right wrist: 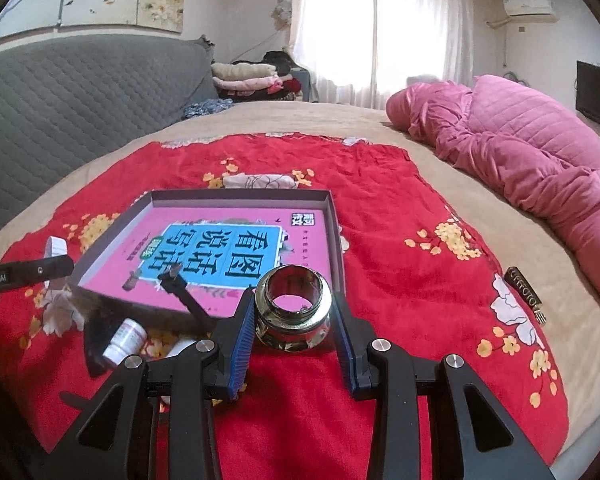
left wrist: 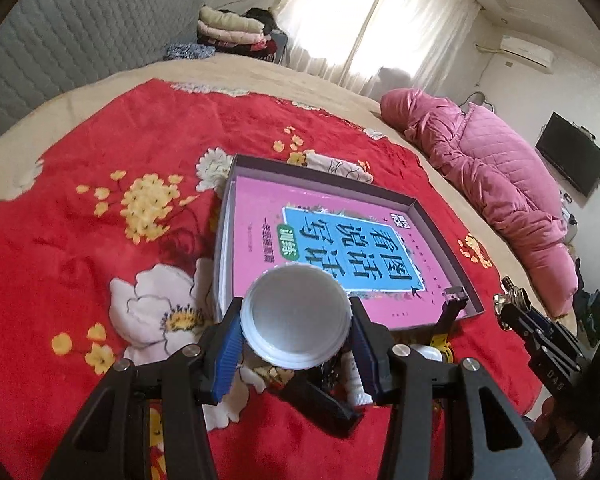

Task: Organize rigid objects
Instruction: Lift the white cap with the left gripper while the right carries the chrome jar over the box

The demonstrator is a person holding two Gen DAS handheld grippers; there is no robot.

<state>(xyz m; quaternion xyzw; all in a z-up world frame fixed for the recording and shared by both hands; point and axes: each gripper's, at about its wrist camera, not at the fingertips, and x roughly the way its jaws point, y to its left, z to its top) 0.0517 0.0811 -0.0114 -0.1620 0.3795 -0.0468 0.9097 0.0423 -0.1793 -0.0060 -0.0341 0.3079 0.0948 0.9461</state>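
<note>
A bed (right wrist: 380, 128) carried a red blanket (right wrist: 400, 280) with flower prints, and a pink quilt (right wrist: 540, 160) lay bunched along its right side. On the blanket sat a shallow box (right wrist: 332, 232) with a pink book (right wrist: 228, 256) flat inside it. A black tool (right wrist: 184, 294) leaned over the box's near wall, its tip resting on the book. Just in front of the box, a small white bottle (right wrist: 124, 340) lay on its side on the blanket.

The left gripper (left wrist: 296, 338) was clamped on a white lid (left wrist: 296, 316), held above the box's near corner with its hollow side facing the camera. The right gripper (right wrist: 294, 334) was clamped on a shiny metal ring (right wrist: 294, 308), its blue pads pressed on both sides, raised just before the box's near-right corner. A small dark tag (right wrist: 526, 296) lay on the blanket well to the right.
</note>
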